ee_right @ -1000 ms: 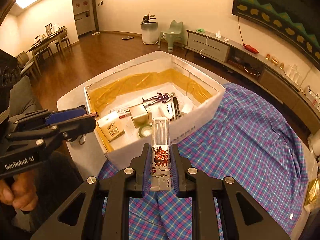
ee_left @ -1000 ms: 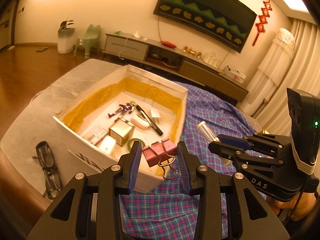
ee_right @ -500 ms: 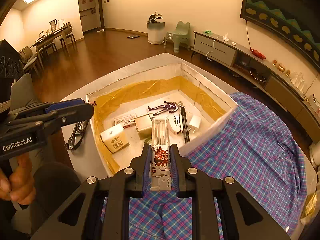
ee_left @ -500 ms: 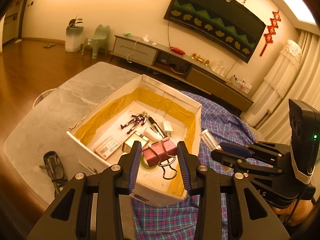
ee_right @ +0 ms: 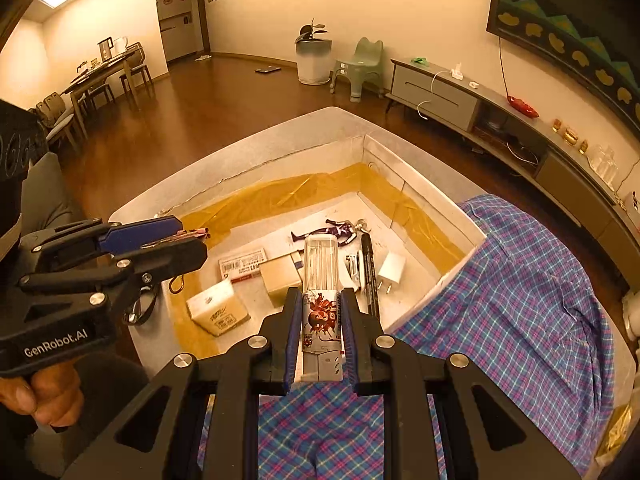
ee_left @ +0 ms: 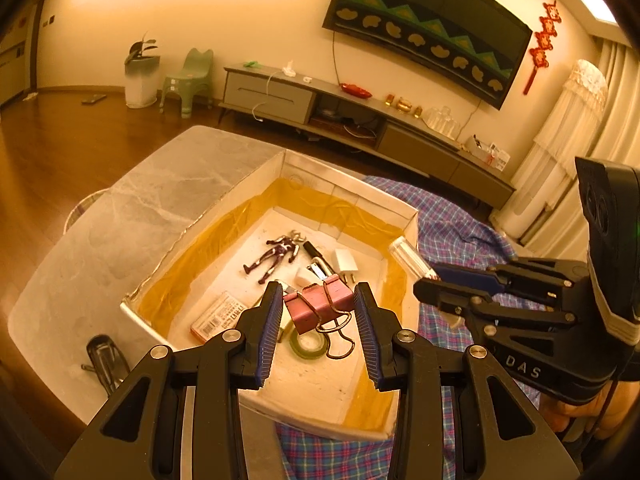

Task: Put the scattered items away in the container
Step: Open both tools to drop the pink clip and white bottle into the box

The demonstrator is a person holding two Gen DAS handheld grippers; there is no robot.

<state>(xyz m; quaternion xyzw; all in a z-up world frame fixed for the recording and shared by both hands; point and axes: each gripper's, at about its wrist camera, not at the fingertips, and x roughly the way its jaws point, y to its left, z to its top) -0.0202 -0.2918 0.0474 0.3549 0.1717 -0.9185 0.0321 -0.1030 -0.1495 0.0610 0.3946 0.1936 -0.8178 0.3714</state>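
Note:
A white box [ee_left: 404,208] lined with yellow tape sits on a marble table; it also shows in the right wrist view [ee_right: 424,188]. My left gripper [ee_left: 316,312] is shut on a pink binder clip [ee_left: 316,306] and holds it above the box's inside. My right gripper [ee_right: 320,320] is shut on a clear tube with a red sticker [ee_right: 320,272], over the box's near edge. The tube's tip shows in the left wrist view [ee_left: 408,256]. The box holds a toy figure [ee_left: 276,254], a white charger [ee_left: 346,262], a marker [ee_right: 370,268], a tape roll [ee_left: 306,346] and small boxes [ee_right: 218,312].
Black glasses [ee_left: 104,360] lie on the marble table [ee_left: 120,208] left of the box. A plaid cloth [ee_right: 520,280] covers the table to the right. Beyond are a wooden floor, a TV cabinet and chairs.
Both grippers have moved forward with their items. The binder clip went from in front of the box's near wall to above its inside. The tube now reaches over the box edge.

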